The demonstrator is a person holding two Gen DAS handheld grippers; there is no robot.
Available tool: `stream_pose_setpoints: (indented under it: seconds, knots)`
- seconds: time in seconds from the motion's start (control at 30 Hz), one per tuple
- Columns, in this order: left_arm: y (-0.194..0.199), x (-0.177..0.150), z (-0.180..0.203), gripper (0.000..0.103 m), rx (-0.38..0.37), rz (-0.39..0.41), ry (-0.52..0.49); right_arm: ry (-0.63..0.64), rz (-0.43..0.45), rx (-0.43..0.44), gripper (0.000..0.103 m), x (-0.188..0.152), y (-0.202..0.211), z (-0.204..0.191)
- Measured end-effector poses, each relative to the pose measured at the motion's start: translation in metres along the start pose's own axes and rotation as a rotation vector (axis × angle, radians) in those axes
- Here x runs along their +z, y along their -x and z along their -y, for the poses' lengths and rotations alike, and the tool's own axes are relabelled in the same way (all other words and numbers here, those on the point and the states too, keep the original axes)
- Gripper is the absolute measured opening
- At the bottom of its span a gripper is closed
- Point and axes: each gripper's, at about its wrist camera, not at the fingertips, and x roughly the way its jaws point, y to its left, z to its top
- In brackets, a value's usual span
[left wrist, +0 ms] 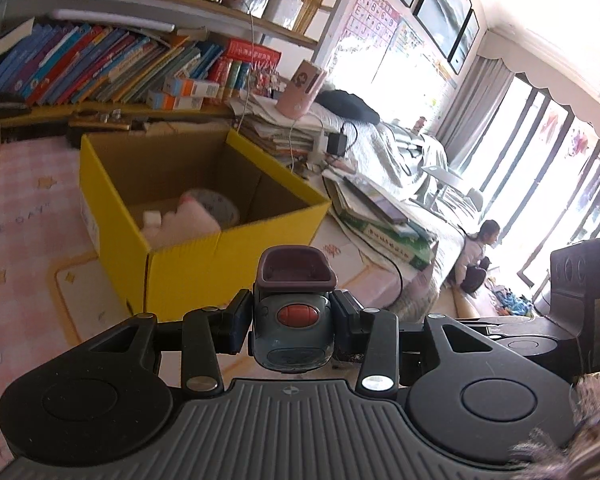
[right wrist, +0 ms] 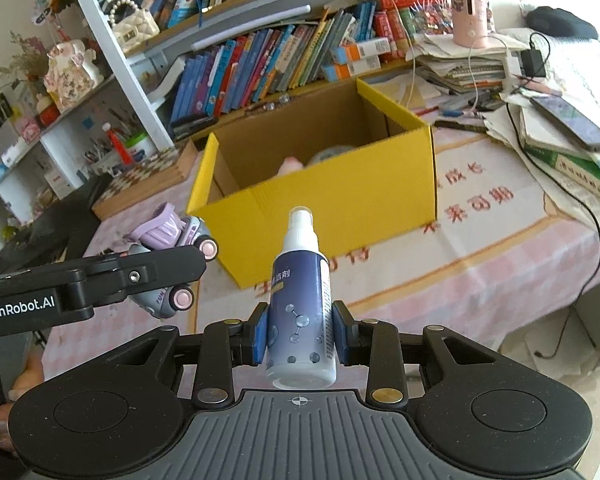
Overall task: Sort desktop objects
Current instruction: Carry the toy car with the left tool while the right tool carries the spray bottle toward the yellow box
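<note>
My left gripper (left wrist: pixel 292 320) is shut on a grey-blue toy truck (left wrist: pixel 294 322) with a purple tipper bed and a red button; in the right wrist view the same toy truck (right wrist: pixel 172 240) hangs at the left, clamped by the left gripper (right wrist: pixel 162 276). My right gripper (right wrist: pixel 301 336) is shut on a blue-and-white spray bottle (right wrist: pixel 302 304), nozzle pointing away. Ahead of both stands an open yellow cardboard box (left wrist: pixel 228 264) (right wrist: pixel 324 200) on the pink tablecloth. Inside the box lie a pink-and-white plush item (left wrist: pixel 188 216) and a roll of tape (left wrist: pixel 220 204).
Bookshelves with leaning books (right wrist: pixel 260 60) run behind the box. Piles of papers and books (right wrist: pixel 560 132) with a phone and cables crowd the table's right side. A chessboard box (right wrist: pixel 148 176) lies left of the yellow box. A pink cup (left wrist: pixel 298 90) sits on a paper stack. A person (left wrist: pixel 478 256) sits by the windows.
</note>
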Motion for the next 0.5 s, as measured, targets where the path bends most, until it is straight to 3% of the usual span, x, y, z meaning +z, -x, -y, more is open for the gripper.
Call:
stream_pose_setpoints:
  seconds: [0.5]
  knots:
    - [-0.028, 0.058, -0.007, 0.039, 0.124, 0.114, -0.046, 0.128, 0.114, 0.069, 0.033, 0.086, -0.027, 0.017]
